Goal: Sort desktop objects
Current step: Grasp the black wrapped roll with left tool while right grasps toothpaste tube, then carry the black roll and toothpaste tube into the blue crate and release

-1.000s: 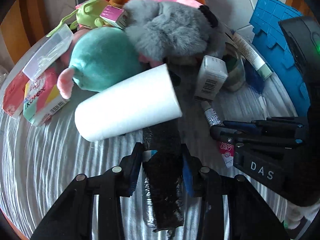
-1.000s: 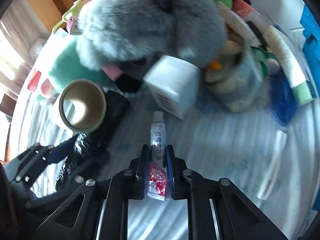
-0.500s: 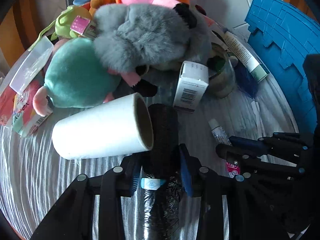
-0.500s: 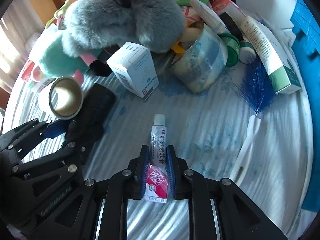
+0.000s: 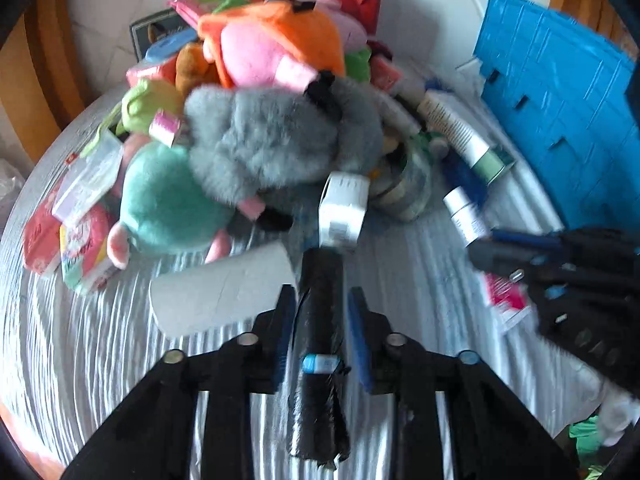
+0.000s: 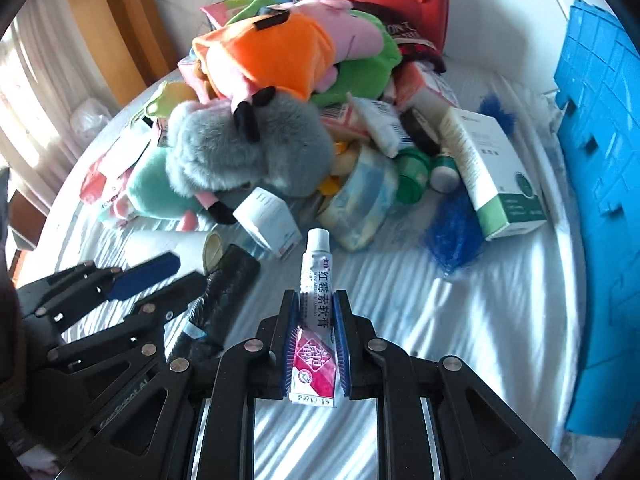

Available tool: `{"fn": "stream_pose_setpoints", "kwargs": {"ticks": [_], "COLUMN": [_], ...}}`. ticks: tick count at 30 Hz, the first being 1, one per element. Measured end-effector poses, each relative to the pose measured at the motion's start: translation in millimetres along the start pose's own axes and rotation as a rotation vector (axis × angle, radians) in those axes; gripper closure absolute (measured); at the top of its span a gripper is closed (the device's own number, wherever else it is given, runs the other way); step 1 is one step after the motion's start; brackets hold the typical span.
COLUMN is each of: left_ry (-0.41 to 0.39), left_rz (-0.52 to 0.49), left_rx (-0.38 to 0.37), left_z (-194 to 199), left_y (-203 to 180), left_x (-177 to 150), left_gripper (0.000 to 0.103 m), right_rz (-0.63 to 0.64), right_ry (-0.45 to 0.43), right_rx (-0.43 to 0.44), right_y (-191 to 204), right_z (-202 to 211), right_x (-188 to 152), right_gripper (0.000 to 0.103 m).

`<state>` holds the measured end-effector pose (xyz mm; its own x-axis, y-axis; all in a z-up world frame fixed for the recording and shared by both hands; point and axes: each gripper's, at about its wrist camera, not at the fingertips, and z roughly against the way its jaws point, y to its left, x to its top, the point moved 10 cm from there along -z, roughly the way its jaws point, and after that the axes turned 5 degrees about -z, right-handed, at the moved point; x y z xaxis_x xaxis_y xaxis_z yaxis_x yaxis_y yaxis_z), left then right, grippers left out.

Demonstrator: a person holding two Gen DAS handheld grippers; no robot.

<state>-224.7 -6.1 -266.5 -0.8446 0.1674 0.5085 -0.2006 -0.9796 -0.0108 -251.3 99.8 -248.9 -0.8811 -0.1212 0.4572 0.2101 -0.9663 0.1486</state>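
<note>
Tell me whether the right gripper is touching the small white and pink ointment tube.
Touching. The right wrist view shows the right gripper with both blue pads pressed against the sides of the small white and pink ointment tube, no gap.

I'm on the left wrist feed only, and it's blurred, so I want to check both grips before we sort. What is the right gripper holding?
Observer: The right gripper is shut on an ointment tube, white cap pointing forward.
Operator: Which end is clamped?
Observer: Its pink crimped end sits between the pads.
Operator: Anything beyond the blue brush?
Observer: A white and green box lies beside the blue brush, next to the blue crate.
</note>
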Motion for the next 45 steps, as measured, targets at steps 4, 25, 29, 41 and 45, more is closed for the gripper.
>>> {"fn": "stream_pose_setpoints", "kwargs": {"ticks": [4,25,29,41,45], "left_ry": [0.077,-0.250,-0.356,-0.589,-0.618], "left_rz": [0.006,-0.053,-0.096,-0.217,-0.262], "left_rx": [0.021,0.003,-0.018,-0.158,-0.198], "left_z": [-25,83,119,215,232], "left_y": [-1,-42,-80,-239,-301], "left_x": [-27,62,104,209,221], "left_gripper": [0.045,0.073,0.073,0.073,0.073], "right_rz": [-0.012,0.009,-0.006,-0.127,-0.172], "right_ry": [0.037,-0.215,-0.359,-0.692,-0.722], "right_rx": [0.015,0.002,-0.024,-0.258,-0.398], "right_y": [-4,-20,-43,-188,-253], "right_z": [-11,94,158,326,350], "right_x": [-18,28,52,70,57], "right_gripper": [0.086,0.086,0.086,0.086,0.086]}}
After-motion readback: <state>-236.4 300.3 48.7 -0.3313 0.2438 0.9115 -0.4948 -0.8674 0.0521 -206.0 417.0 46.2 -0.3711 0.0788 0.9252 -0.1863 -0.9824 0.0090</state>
